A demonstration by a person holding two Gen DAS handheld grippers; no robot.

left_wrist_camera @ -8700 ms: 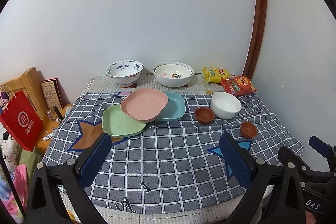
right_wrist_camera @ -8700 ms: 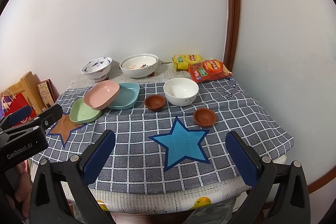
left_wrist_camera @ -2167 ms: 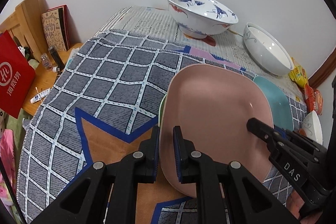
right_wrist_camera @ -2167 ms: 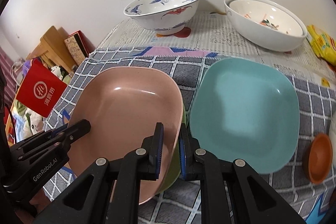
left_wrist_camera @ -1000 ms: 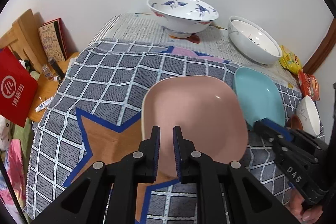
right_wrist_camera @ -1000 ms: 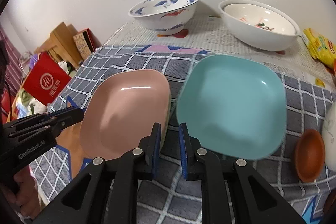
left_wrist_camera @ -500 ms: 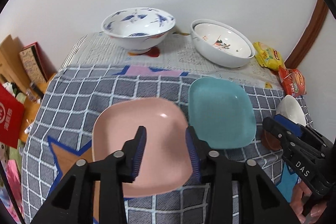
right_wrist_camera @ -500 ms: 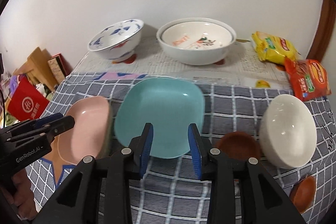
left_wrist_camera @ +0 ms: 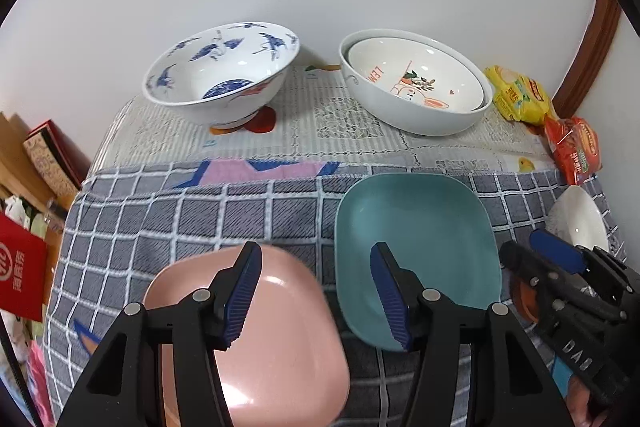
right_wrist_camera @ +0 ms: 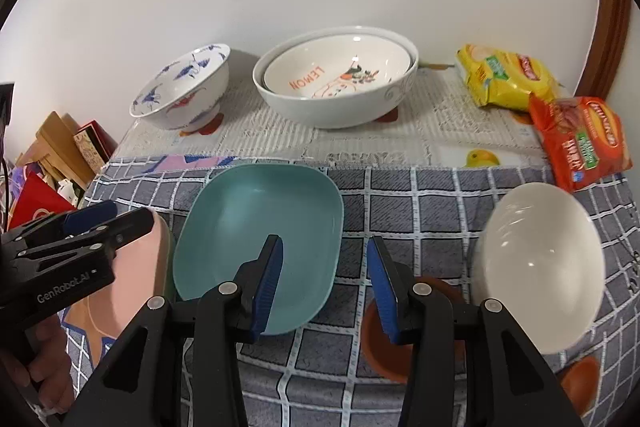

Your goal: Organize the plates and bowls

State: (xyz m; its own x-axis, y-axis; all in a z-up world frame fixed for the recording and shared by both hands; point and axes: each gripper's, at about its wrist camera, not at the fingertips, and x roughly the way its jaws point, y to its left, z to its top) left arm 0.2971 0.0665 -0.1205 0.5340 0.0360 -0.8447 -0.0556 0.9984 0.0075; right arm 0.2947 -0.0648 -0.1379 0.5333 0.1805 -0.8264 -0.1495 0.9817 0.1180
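Left gripper [left_wrist_camera: 316, 291] jaws apart above pink plate [left_wrist_camera: 276, 359]; right gripper [right_wrist_camera: 324, 281] jaws apart, empty, beside teal plate [right_wrist_camera: 256, 227] on checked cloth [right_wrist_camera: 400, 199].

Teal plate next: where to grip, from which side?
Grip the teal plate by its raised near rim, coming in from the front with the right gripper, one finger over the lip and one under. It lies flat on the checked cloth, so only the upturned edge offers a pinch. The pink plate crowds its left side.
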